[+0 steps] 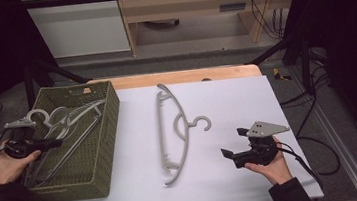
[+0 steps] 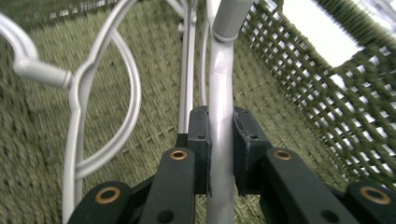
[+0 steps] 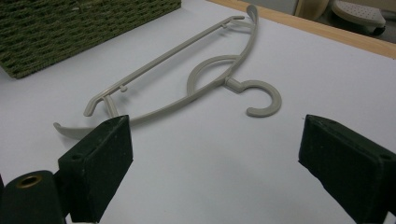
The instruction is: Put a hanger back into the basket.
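The left gripper [image 2: 219, 154] is clamping its jaws on the grey bar of a plastic hanger [image 2: 220, 93], the pads pressing on either side of the bar inside the green woven basket [image 1: 107, 133]. In the left gripper view that bar is running straight up between the jaws, with the curved loops of other hangers [image 2: 100, 93] lying to its left on the basket's floor and the mesh wall rising at the right. From the high view, the left gripper [image 1: 50, 143] is reaching in over the basket's left rim, held by the person's left hand [image 1: 7, 166]. The right gripper [image 1: 233, 142] is hovering just above the white tabletop [image 1: 227, 100] with its jaws standing wide apart and nothing between them. Beyond them, a single grey hanger [image 3: 205, 79] is lying flat on the tabletop, its hook pointing toward the right gripper, between the basket and the right hand [image 1: 274, 166].
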### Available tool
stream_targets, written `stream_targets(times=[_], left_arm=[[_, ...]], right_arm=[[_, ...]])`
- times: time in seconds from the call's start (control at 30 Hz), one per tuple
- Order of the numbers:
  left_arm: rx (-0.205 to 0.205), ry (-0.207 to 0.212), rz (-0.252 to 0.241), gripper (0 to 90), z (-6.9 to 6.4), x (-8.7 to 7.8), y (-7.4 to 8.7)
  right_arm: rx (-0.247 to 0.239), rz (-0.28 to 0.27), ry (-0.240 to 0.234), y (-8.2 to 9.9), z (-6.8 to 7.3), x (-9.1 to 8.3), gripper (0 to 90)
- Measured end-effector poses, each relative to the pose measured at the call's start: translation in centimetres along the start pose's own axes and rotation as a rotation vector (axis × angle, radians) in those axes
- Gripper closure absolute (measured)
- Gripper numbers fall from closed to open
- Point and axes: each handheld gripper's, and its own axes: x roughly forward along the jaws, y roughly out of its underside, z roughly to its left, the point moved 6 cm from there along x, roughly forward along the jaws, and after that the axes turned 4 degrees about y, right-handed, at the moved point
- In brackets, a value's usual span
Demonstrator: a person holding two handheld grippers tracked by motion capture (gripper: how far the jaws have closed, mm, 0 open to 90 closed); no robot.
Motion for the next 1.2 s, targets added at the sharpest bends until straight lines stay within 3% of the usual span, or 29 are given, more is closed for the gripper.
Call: stream_targets(times=[0.07,0.27,0.37,0.47,0.57,0.6,0.63,0.77,0.93,1.07,1.2], left_arm=[[-0.007,-0.017,0.0,77.7,0.1,0.2,0.1],[-0.054,-0.134,0.003,70.6,1.5,-0.2,0.5],[-0.074,-0.185,-0.03,62.7,2.1,-0.7,0.8],[-0.077,-0.209,-0.057,56.9,2.3,-1.5,0.9],[-0.069,-0.218,-0.096,39.0,1.8,-2.3,0.6],[-0.062,-0.219,-0.105,39.0,1.6,-2.5,0.5],[-0.056,-0.226,-0.118,30.3,1.3,-2.9,0.3],[-0.04,-0.224,-0.18,20.7,0.2,-3.8,-0.4],[0.004,-0.197,-0.229,18.4,-2.1,-4.4,-1.3],[0.059,-0.151,-0.252,20.8,-4.4,-4.3,-2.0],[0.1,-0.1,-0.305,27.6,-7.1,-4.0,-2.9]], right_arm=[[-0.001,0.0,-0.001,0.0,0.0,0.0,10.1],[-0.002,0.0,-0.001,0.0,0.0,0.0,10.1],[0.0,-0.001,0.0,0.0,0.0,0.0,10.1],[-0.003,-0.002,0.0,0.0,0.0,0.0,10.1],[0.001,-0.002,0.001,0.0,0.0,0.0,10.2],[0.001,-0.002,0.001,0.0,0.0,0.0,10.2],[0.001,-0.005,0.003,-0.1,0.0,0.0,10.2],[0.004,-0.012,0.007,-0.1,0.0,-0.1,10.2],[0.006,-0.018,0.013,-0.2,-0.1,-0.2,9.9],[0.013,-0.028,0.023,-0.3,-0.2,-0.3,9.7],[0.016,-0.033,0.028,-0.5,-0.3,-0.4,9.7]])
